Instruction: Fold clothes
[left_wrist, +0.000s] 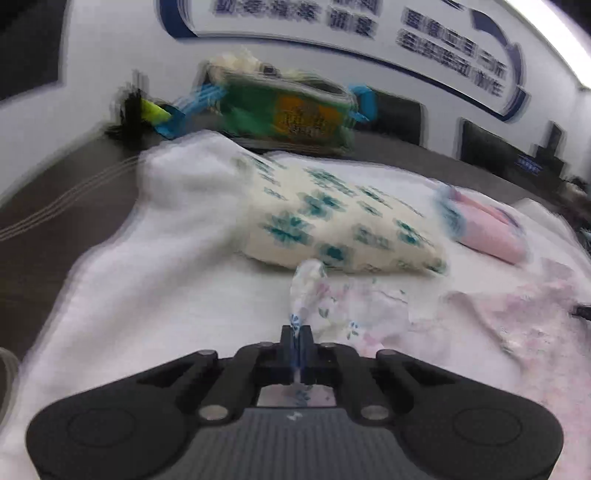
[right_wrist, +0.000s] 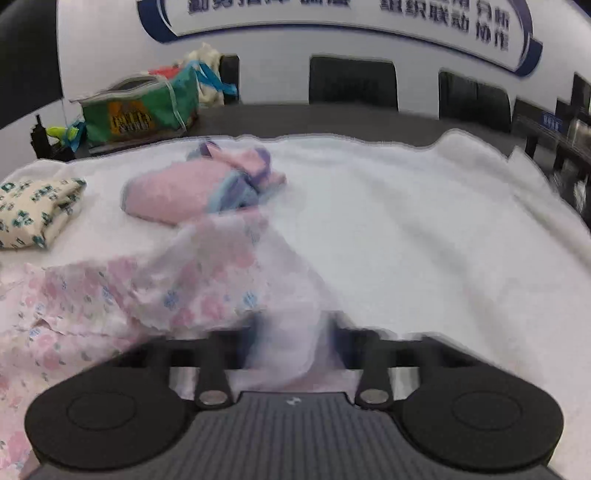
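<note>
White cloth (right_wrist: 424, 221) covers the surface; beyond the floral garment (right_wrist: 122, 295) lie a pink bundle (right_wrist: 170, 195) and a green-print bundle (left_wrist: 332, 225). Your left tool (left_wrist: 296, 334) is clenched on a garment corner; your right tool (right_wrist: 291, 332) seems clamped on its fabric, though blurred. Keep both corners level and taut.

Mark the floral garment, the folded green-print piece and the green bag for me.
floral garment (right_wrist: 155, 295), right wrist view, on its raised fold.
folded green-print piece (left_wrist: 325, 218), left wrist view, on its top face.
green bag (right_wrist: 140, 110), right wrist view, on its front panel.
</note>
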